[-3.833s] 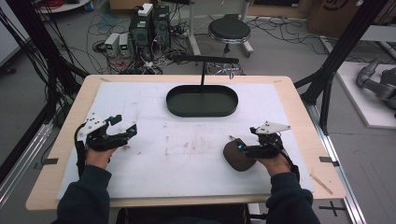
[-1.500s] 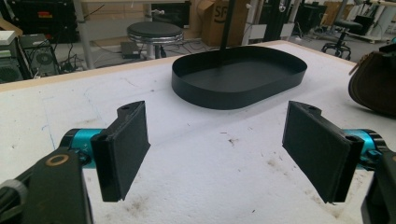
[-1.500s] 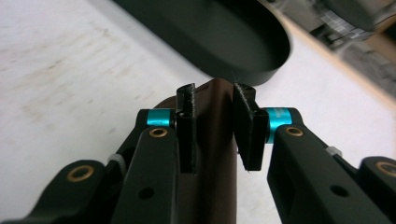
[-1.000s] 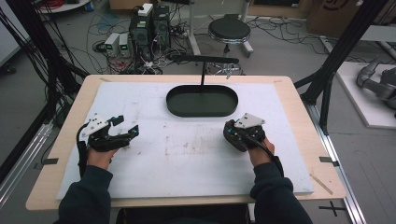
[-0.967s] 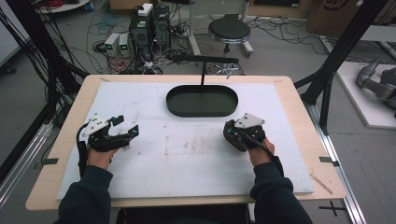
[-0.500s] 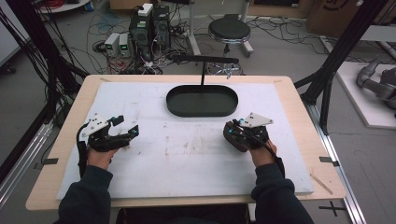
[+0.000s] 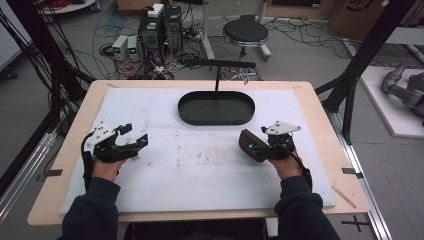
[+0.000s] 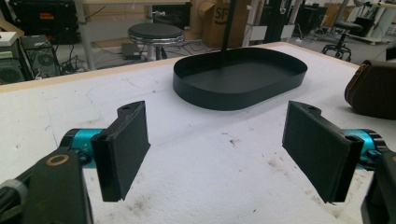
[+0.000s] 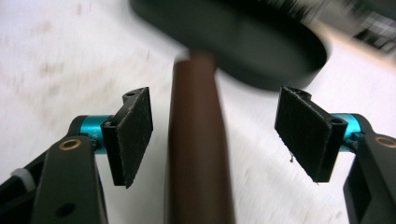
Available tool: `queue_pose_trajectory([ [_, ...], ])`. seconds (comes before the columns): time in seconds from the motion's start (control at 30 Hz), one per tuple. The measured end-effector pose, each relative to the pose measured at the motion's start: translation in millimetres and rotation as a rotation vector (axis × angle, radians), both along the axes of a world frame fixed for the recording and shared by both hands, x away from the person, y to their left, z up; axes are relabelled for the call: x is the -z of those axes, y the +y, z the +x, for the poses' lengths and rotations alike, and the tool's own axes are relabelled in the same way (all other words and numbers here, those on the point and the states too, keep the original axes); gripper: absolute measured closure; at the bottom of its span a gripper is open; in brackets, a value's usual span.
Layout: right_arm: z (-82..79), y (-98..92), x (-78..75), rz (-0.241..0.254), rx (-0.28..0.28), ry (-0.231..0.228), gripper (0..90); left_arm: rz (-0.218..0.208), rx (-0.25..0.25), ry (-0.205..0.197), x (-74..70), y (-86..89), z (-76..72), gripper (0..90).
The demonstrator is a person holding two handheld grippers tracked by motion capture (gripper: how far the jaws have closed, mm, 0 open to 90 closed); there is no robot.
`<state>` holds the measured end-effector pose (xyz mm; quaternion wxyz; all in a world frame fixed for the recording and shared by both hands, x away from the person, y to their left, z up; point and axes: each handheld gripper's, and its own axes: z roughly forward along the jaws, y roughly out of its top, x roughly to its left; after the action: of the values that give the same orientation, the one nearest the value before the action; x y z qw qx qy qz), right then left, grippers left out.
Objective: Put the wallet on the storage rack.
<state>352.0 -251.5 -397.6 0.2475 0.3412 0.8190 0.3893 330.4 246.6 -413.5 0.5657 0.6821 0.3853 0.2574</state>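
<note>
grey floor [image 7: 310, 55], round stool [image 7: 245, 32], tangled cables [image 7: 90, 37]

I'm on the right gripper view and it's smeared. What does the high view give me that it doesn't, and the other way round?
High view alone: the left gripper open over bare mat, both forearms, the stool and computers beyond the table.

Right gripper view alone: the brown case standing between the right gripper's spread pads, with a gap on each side; no clamp yet.

Both: the brown case, the black oval tray beyond it, the stained white mat.
</note>
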Motion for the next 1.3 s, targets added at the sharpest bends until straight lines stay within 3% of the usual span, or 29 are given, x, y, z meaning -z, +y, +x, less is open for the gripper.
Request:
queue_pose_trajectory([
  [0.03,0.0,0.0,0.0,0.000,0.000,0.000,28.1,0.000,0.000,0.000,0.0,0.0,0.0,22.5],
  [0.1,0.6,0.1,10.2,-0.032,-0.051,0.090,36.5,0.002,0.002,0.000,0.2,-1.2,0.3,22.5],
  [0.13,0.3,1.4,12.4,-0.048,-0.073,0.103,46.2,0.002,0.002,0.000,0.2,-1.2,0.3,22.5],
  [0.17,0.3,1.4,12.4,-0.048,-0.073,0.103,46.2,0.001,0.003,-0.001,0.3,-1.6,0.5,22.5],
  [0.2,-1.7,4.1,11.3,-0.060,-0.084,0.099,61.3,0.005,0.004,-0.002,0.3,-1.8,0.7,22.5],
  [0.33,-0.8,8.2,6.9,-0.063,-0.100,0.092,63.1,0.005,0.005,-0.001,0.9,-2.1,0.9,22.5],
  [0.53,13.6,21.7,-5.2,0.018,-0.125,0.075,63.4,0.007,0.007,-0.004,0.9,-2.1,1.0,22.5],
  [0.6,26.4,29.1,-13.8,0.071,-0.133,0.068,63.5,0.008,0.008,-0.004,1.1,-1.9,1.2,22.5],
  [0.7,36.7,34.0,-19.1,0.099,-0.130,0.064,63.6,0.007,0.010,-0.005,1.1,-2.2,1.2,22.5],
  [0.73,47.8,38.3,-22.9,0.131,-0.125,0.065,63.7,0.008,0.011,-0.006,1.2,-2.1,1.2,22.4],
  [0.83,59.1,43.2,-25.8,0.145,-0.117,0.058,63.9,0.008,0.010,-0.006,1.3,-1.9,1.4,22.5],
  [0.87,71.6,48.1,-28.4,0.159,-0.106,0.067,63.9,0.008,0.010,-0.006,1.5,-2.2,1.6,22.5],
  [0.97,82.5,54.1,-30.3,0.165,-0.097,0.063,63.9,0.011,0.012,-0.005,1.7,-2.3,1.8,22.5],
  [1.0,94.3,60.0,-31.1,0.175,-0.087,0.070,63.9,0.012,0.013,-0.004,1.8,-2.3,1.9,22.5],
  [1.03,94.3,60.0,-31.1,0.175,-0.087,0.070,63.9,0.012,0.013,-0.004,1.8,-2.3,1.9,22.5],
  [1.2,125.2,80.8,-24.9,0.179,-0.042,0.095,64.0,0.010,0.015,-0.007,1.8,-1.9,2.1,22.5],
  [1.3,133.5,87.6,-20.5,0.189,-0.030,0.107,64.0,0.010,0.015,-0.008,1.9,-1.8,2.2,22.5],
])
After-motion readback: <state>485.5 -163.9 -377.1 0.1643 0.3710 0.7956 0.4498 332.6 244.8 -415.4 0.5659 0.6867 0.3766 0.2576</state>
